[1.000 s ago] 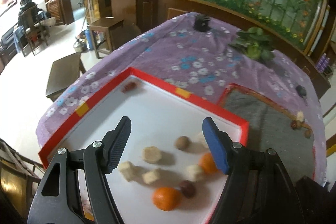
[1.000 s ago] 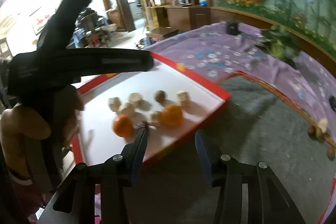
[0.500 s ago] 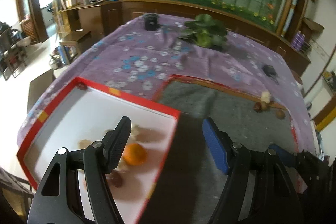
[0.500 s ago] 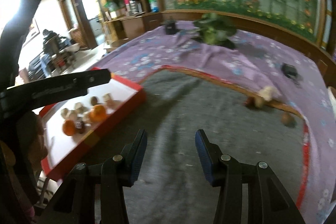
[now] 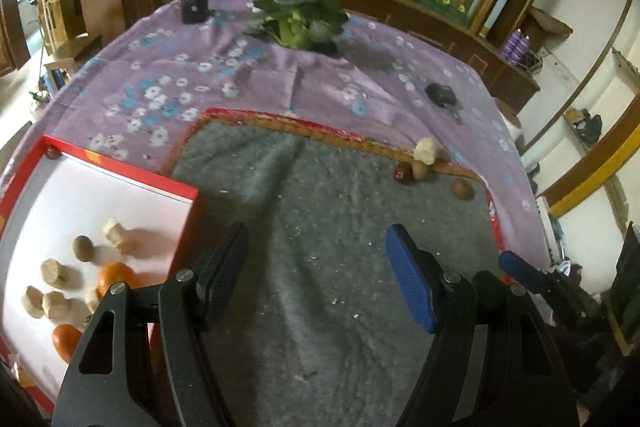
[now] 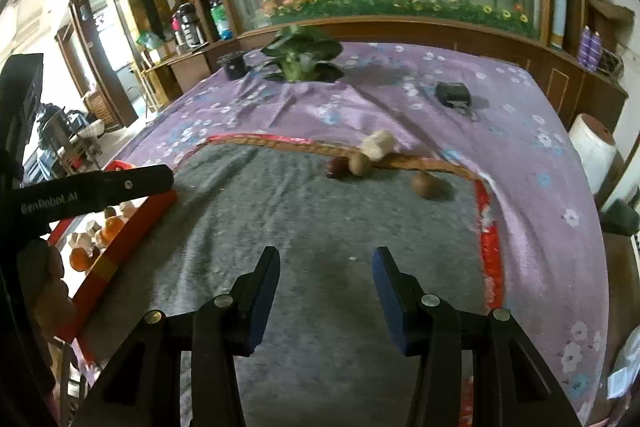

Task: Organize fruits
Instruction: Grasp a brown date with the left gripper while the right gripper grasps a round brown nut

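Observation:
A red-rimmed white tray [image 5: 120,169] at the left holds two oranges [image 5: 114,277], a brown fruit [image 5: 83,248] and several pale chunks [image 5: 54,270]. On the grey mat [image 5: 320,227], far right, lie a pale chunk [image 5: 426,151], a dark red fruit [image 5: 402,173], a tan fruit [image 5: 420,169] and a brown fruit [image 5: 462,189]; they also show in the right wrist view [image 6: 376,145]. My left gripper [image 5: 318,275] is open and empty over the mat beside the tray. My right gripper [image 6: 326,283] is open and empty over the mat, short of the loose fruits.
A purple floral cloth [image 5: 240,67] covers the table. A leafy plant [image 5: 300,19], a black cup [image 5: 194,7] and a small black object [image 5: 440,95] sit at the back. The tray's edge [image 6: 132,227] is left of my right gripper. The table drops off at the left and right.
Both grippers have swung right, from over the tray to over the grey mat. The loose fruits on the mat are now nearer ahead. Both stay open.

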`<state>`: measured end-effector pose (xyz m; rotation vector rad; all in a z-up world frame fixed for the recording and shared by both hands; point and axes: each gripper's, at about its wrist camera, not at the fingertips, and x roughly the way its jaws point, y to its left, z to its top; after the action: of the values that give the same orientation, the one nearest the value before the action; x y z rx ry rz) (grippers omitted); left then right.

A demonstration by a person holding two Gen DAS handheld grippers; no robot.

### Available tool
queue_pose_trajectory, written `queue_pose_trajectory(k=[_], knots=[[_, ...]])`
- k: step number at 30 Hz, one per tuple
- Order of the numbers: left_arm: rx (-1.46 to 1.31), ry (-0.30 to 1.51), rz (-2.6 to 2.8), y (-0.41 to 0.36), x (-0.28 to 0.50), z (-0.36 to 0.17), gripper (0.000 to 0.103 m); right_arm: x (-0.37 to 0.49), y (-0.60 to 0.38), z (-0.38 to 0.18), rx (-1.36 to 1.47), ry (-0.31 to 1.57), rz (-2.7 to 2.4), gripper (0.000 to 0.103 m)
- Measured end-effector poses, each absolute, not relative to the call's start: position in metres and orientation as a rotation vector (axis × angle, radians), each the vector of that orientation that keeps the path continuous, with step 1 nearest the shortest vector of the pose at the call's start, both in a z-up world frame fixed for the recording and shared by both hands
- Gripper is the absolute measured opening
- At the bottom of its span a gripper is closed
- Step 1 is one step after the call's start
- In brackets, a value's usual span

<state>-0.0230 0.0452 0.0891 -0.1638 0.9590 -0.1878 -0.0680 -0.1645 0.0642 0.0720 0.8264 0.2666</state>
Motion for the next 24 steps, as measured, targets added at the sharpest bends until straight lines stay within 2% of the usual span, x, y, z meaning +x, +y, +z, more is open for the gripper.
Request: queue_pose_trajectory(k=[24], knots=[[0.019,0.920,-0.394,-0.038,0.013,0.060,0.071,-0.043,-0.231,0.047,0.143,0.842,0.204,0.047]])
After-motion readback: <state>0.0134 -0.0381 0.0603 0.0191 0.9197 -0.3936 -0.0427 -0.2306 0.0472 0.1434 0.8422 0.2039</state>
